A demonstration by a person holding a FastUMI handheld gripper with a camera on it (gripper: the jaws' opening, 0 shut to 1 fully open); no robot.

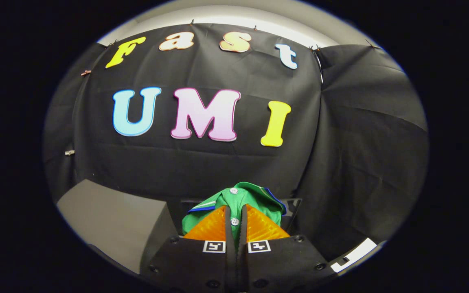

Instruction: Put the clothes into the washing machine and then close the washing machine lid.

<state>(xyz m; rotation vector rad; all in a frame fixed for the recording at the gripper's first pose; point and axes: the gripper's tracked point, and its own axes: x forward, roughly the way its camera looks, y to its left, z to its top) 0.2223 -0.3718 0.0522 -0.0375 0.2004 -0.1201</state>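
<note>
Two fingers of the gripper are pinched together on the green shirt at its buttoned placket. Soft, light cloth; it will likely droop and slide, so a bunched fold holds best.

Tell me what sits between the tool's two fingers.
In the gripper view, the green shirt, at its buttoned placket, is pinched between the two fingers of the tool; its collar bunches just ahead of them.

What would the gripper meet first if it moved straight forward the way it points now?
Probably the black cloth wall, though depth is unclear. The gripper is shut on the green buttoned shirt, held between the fingers.
</note>
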